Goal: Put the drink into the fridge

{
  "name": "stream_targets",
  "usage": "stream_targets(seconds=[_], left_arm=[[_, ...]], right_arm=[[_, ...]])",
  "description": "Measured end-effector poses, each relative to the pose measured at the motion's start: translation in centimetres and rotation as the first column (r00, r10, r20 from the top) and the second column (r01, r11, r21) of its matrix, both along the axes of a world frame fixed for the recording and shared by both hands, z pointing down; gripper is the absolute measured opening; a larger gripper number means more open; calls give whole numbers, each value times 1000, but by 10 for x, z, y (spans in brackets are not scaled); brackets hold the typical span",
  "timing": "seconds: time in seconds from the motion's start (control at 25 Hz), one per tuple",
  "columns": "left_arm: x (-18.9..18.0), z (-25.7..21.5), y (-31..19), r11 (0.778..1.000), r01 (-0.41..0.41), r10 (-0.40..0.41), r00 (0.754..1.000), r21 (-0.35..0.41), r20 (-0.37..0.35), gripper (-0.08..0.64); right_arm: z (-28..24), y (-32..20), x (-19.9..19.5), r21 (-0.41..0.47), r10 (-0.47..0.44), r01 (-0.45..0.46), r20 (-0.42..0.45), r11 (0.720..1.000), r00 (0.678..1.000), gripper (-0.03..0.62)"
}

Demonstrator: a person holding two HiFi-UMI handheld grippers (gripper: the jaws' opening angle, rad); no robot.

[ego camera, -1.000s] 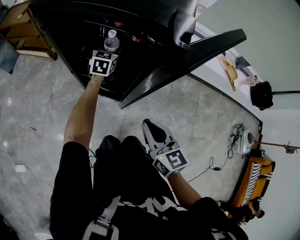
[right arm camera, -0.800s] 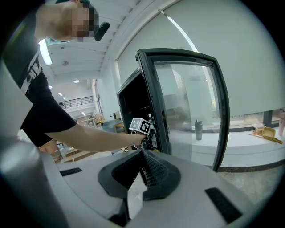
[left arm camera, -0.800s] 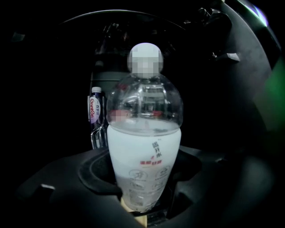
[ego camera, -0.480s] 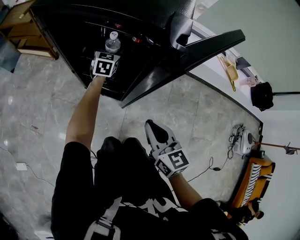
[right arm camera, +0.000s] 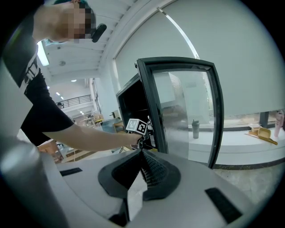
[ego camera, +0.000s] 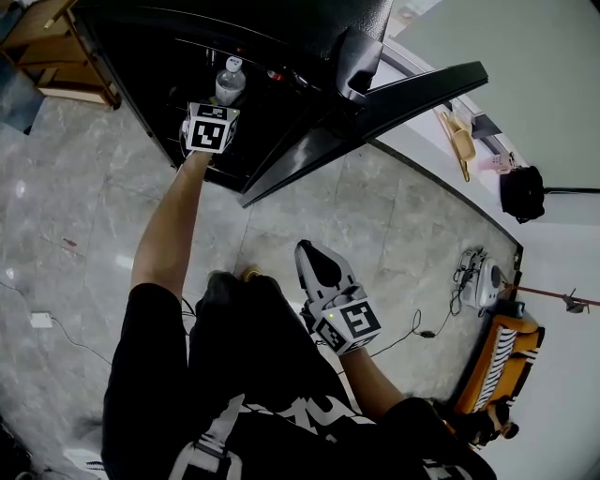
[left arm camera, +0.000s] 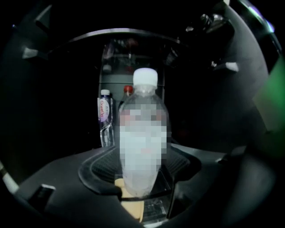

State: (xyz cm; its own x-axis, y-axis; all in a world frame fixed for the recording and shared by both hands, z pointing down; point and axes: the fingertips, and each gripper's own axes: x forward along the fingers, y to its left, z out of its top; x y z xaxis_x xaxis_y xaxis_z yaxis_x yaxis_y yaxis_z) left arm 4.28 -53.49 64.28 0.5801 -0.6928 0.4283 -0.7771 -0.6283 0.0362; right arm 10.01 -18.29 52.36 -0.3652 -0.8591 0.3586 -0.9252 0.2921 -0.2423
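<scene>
Gripped the white-capped drink bottle (left arm camera: 143, 138) upright with the left gripper (left arm camera: 142, 168) inside the open fridge (ego camera: 281, 23), right gripper (right arm camera: 141, 156) pressed together, empty.

The drink bottle (left arm camera: 141, 147) at frame centre is clear and pale, with a white cap. The left gripper (left arm camera: 140, 171) along the lower frame is black with ribbed pads. Its cube (ego camera: 210, 128) is white with black square markers. The right gripper (right arm camera: 142, 160) is pale grey with black ribbed pads. The fridge (ego camera: 281, 56) is black. In the dark background, 1 bottle (left arm camera: 104, 118) has a white-and-purple label and another (left arm camera: 128, 90) a red cap. The floor (ego camera: 75, 216) is grey marbled tile.
</scene>
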Motion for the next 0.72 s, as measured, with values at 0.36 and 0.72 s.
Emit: stream_targets(seconds=[0.36, 0.72], left_arm=[[-42, -36, 62, 999, 26, -26, 999, -22, -36, 314], [-85, -91, 143, 997, 48, -51, 997, -58, -52, 314]], right_arm=[[-30, 9, -16, -6, -69, 69, -4, 998, 998, 25], [-70, 15, -34, 12, -138, 139, -11, 990, 990, 25]])
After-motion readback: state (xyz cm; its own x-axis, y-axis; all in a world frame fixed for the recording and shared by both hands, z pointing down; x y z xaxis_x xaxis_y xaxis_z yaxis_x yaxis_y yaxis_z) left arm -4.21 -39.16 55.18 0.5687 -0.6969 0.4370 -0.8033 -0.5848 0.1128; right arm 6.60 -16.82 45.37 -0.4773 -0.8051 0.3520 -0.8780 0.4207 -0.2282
